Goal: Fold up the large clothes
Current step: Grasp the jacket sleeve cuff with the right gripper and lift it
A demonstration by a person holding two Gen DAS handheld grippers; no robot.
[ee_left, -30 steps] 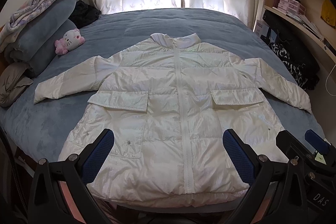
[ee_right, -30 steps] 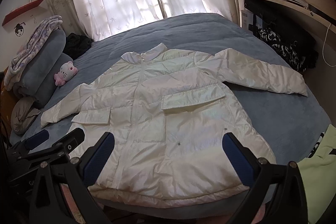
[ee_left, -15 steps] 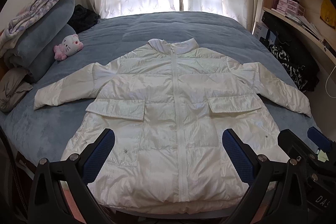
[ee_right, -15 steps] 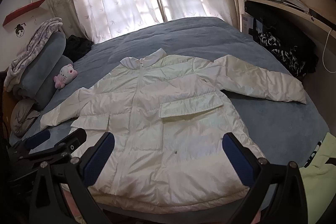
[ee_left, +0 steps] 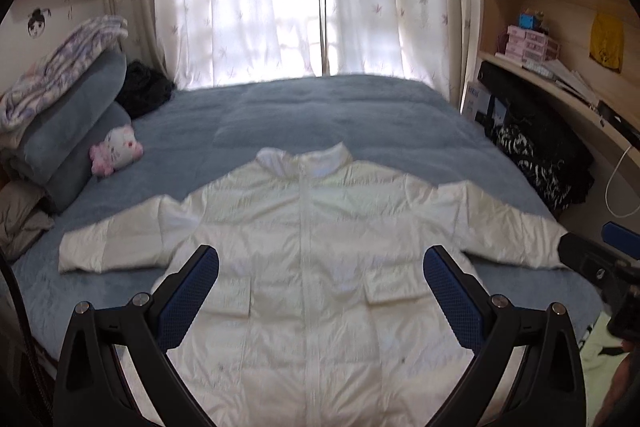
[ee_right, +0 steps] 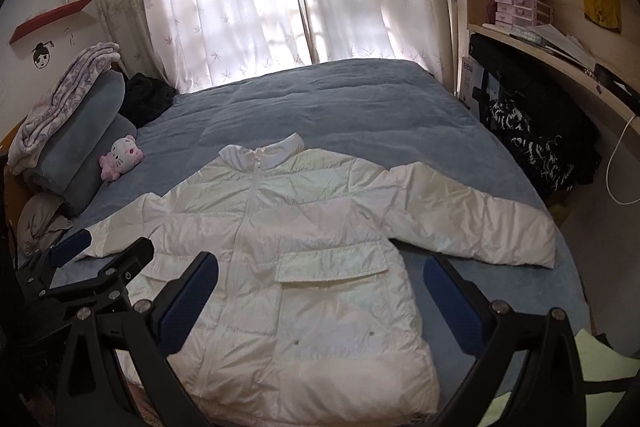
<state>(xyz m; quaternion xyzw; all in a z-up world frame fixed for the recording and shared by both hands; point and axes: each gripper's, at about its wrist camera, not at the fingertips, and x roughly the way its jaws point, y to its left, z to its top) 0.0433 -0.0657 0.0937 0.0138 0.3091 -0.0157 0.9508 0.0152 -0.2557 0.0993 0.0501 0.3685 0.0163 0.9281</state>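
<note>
Since folding needs a flat start, the white puffer jacket (ee_left: 312, 267) lies zipped, sleeves spread, across the lower frame on the blue bed (ee_left: 340, 107); left tongs (ee_left: 320, 291) and right tongs (ee_right: 320, 295) hover released, empty.

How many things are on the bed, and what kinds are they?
White puffer jacket: 1
Pink and white plush toy: 1
Blue-grey pillows: 2
Patterned folded blanket on the pillows: 1
Black clothing heap: 1
Grey bundle by the pillows: 1
Total: 7
</note>
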